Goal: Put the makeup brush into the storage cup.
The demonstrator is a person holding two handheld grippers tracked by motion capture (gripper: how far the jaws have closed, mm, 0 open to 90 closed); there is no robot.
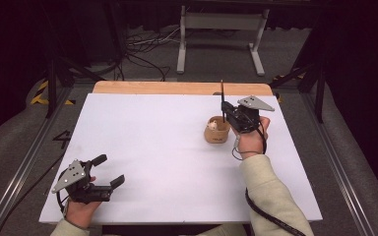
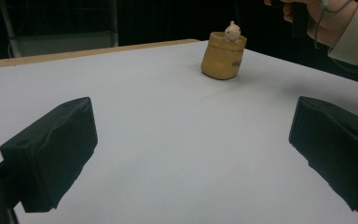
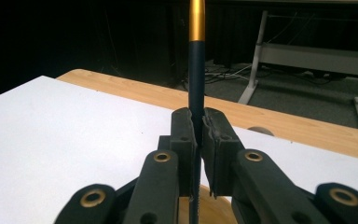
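Item one, as we record it: a slim pen, round in section, with a dark matte navy barrel and a shiny gold band near its top end. It stands upright, clenched between the ribbed black pads of the right tool; in the right gripper view its lower end runs down between the jaws toward a tan rim below. In the high view we see the pen as a thin dark stick rising above the right tool, directly over the pot.

Item two: a small pot, squat and rounded like a sack, ochre-tan with a smooth glazed look and a faint dark marking on its side. A tiny pale figurine, cream-coloured and rounded, peeks over its rim. The pot sits on the right half of the surface, just beside the right hand.

Item three: the left tool, black, with blocky matte pads and a grey three-cornered plate on top. Its jaws stand released and wide apart with nothing between them, low over the near left corner, well apart from the pot.

Item four: the surface, a flat white matte board edged at the far side by a light wooden strip
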